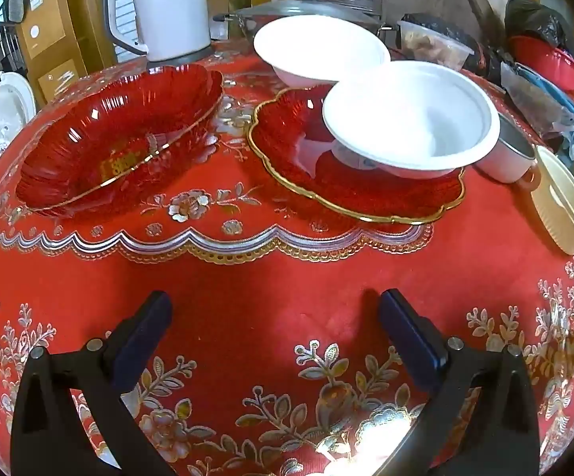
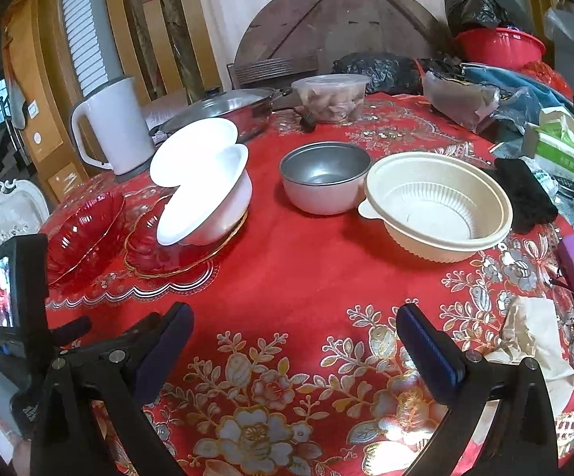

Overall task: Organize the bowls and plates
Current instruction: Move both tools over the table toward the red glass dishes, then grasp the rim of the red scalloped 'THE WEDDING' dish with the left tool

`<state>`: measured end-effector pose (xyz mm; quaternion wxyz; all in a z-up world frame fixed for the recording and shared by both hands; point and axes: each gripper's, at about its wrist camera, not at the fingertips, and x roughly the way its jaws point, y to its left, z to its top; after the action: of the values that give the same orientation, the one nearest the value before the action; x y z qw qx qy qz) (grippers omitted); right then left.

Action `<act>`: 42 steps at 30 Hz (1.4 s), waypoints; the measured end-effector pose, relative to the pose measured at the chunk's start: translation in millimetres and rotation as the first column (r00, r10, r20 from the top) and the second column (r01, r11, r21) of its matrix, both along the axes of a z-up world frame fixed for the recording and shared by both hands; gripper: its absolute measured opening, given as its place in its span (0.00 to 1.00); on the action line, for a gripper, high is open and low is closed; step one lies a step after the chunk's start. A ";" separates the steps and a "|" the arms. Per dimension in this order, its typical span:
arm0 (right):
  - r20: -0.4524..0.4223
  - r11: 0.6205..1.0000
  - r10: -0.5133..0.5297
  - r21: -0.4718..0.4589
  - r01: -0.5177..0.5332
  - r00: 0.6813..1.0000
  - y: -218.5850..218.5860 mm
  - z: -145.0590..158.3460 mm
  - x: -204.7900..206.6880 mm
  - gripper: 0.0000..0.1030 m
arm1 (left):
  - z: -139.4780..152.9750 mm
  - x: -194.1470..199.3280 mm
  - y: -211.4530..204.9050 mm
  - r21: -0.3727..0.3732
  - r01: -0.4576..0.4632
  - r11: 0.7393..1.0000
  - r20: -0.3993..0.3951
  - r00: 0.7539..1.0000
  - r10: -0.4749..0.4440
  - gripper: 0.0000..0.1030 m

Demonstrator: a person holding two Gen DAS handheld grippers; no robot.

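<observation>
Both grippers gape over bare red tablecloth [image 1: 271,273] (dishes beyond).

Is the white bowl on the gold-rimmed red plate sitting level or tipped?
Tipped. The white bowl leans on the gold-rimmed red plate, its opening tilted sideways in the right wrist view; its rim also slants in the left wrist view.

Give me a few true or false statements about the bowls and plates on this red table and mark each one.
1. Both grippers, left and right, are open and hold nothing. True.
2. A white bowl sits on the gold-rimmed red plate. True.
3. The ribbed red dish holds a white bowl. False: nothing sits in it.
4. The metal bowl is stacked inside the beige bowl. False: they stand side by side.
</observation>
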<state>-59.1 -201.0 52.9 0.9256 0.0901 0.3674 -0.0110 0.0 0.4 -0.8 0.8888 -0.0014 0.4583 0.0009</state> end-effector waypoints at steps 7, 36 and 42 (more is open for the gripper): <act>-0.009 1.000 0.001 -0.005 -0.001 1.000 0.2 -2.5 2.9 1.00 | 0.6 -1.2 2.7 -0.026 0.002 1.000 0.068 0.998 0.000 1.00; 0.017 0.974 0.221 -0.055 -0.220 0.975 75.1 47.0 11.1 1.00 | 55.7 -62.6 90.2 0.031 -0.106 0.994 0.183 0.978 0.098 1.00; 0.031 0.957 0.282 -0.076 -0.279 0.959 106.8 55.8 11.6 1.00 | 61.1 -58.7 118.7 0.028 -0.166 0.986 0.171 0.972 0.159 1.00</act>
<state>-47.5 -94.2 108.7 0.9278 0.0045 0.3568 0.1094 -58.7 119.1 60.2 0.9210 -0.0202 0.3800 0.0831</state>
